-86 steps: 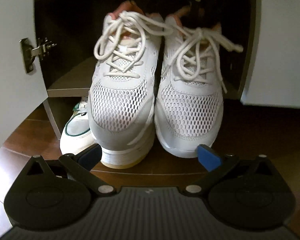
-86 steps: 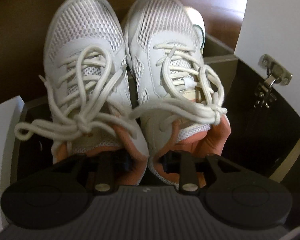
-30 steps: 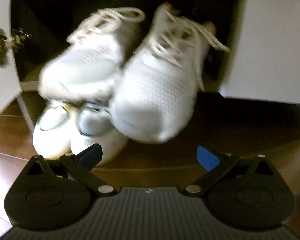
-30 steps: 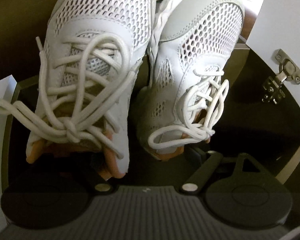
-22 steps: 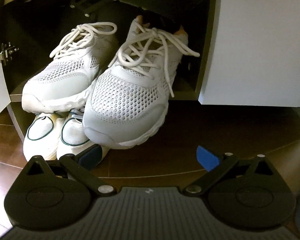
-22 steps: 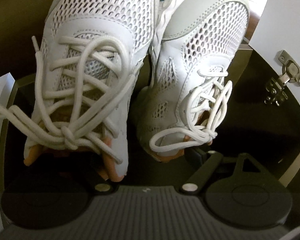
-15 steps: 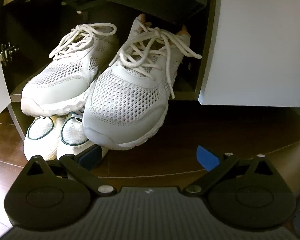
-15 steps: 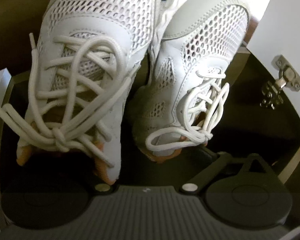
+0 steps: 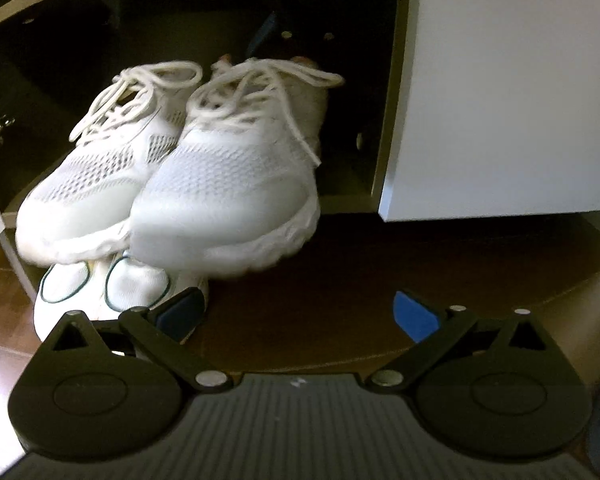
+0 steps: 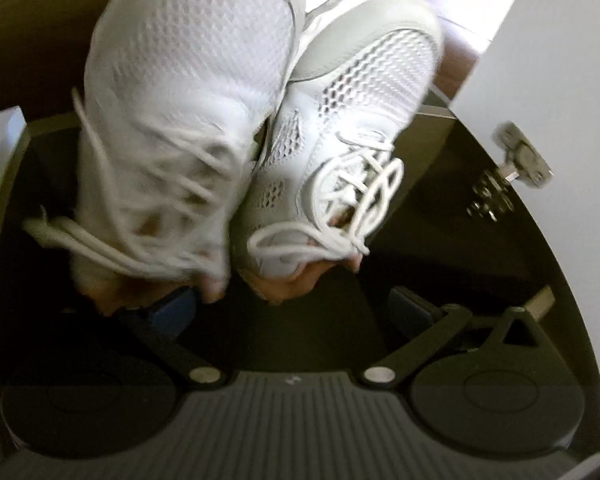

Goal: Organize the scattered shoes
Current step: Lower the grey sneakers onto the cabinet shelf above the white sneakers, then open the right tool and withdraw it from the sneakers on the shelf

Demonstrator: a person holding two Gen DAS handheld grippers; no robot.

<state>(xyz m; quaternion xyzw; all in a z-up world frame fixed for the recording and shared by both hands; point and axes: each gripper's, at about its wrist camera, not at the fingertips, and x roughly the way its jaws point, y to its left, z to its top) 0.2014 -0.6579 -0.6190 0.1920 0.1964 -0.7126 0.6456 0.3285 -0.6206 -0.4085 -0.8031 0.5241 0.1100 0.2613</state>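
A pair of white mesh sneakers sits on the dark cabinet shelf (image 9: 340,196), toes sticking out over its edge. The left wrist view shows one shoe (image 9: 96,184) at left and the other (image 9: 228,200) at right, blurred. From behind, in the right wrist view, the blurred shoe (image 10: 188,100) lies at left and its mate (image 10: 348,120) at right. My right gripper (image 10: 294,312) sits just behind their heels, its jaws opening wide, pads off the shoes. My left gripper (image 9: 296,316) stands open in front of the cabinet with nothing between its fingers.
A second white pair with green trim (image 9: 100,292) stands on the wooden floor under the shelf, by my left finger. White cabinet doors (image 9: 500,100) hang open on both sides, one with a metal hinge (image 10: 520,156). Dark wooden floor (image 9: 360,280) spreads in front.
The right gripper's jaws have spread apart and drawn back from the heels, letting go of the sneakers. The shoe that it held has shifted on the shelf. The left gripper has hardly moved.
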